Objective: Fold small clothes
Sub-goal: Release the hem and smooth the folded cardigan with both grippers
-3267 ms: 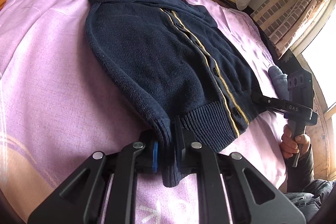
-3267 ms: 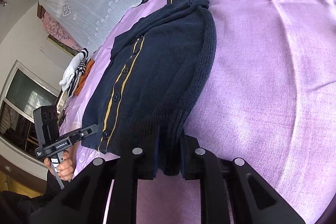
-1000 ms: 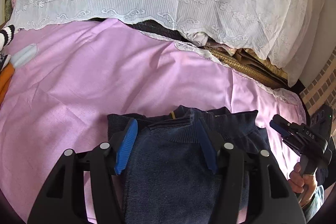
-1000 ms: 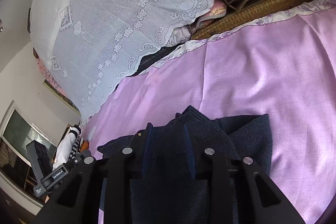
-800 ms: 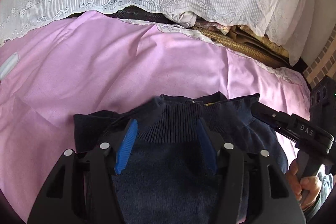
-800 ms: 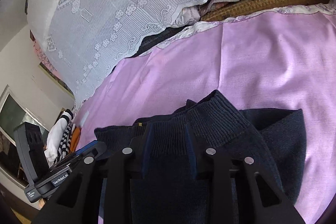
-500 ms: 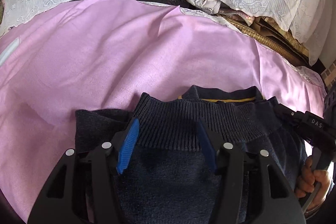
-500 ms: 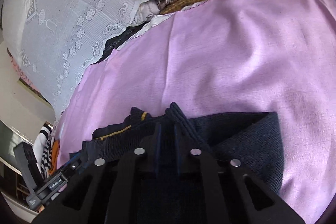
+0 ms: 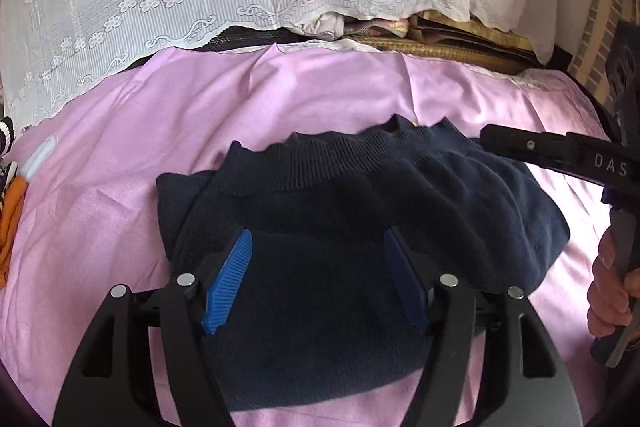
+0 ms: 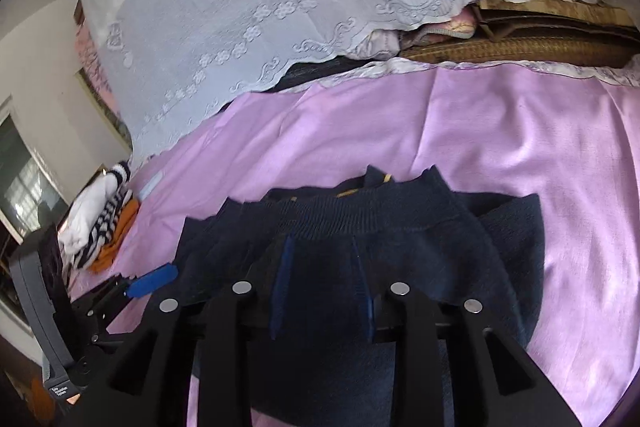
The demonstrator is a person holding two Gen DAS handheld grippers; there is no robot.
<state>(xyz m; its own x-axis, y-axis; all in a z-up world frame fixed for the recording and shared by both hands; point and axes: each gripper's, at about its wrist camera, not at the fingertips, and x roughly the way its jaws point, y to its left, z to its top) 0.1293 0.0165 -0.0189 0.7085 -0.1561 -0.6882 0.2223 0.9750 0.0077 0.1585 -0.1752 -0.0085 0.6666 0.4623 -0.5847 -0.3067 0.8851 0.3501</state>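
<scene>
Navy knit, the cardigan (image 9: 360,227) lay folded in half on the pink bedsheet (image 9: 120,155), soft and floppy. Your left gripper (image 9: 316,279) had just spread wide, its fingers clamping nothing; your right gripper (image 10: 322,287) stood partly open, nothing pinched. Its thick ribbed hem (image 10: 360,219) offered the firmest hold.

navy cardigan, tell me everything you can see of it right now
The cardigan is dark navy knit, folded in half on the pink sheet, its ribbed hem band on top near the collar, where a bit of yellow trim peeks out. A sleeve fold sticks out at its left. It lies flat, slightly rumpled. The left gripper stands open over it, and the right gripper, jaws just opened, sits over its near part, neither clearly pinching it.
</scene>
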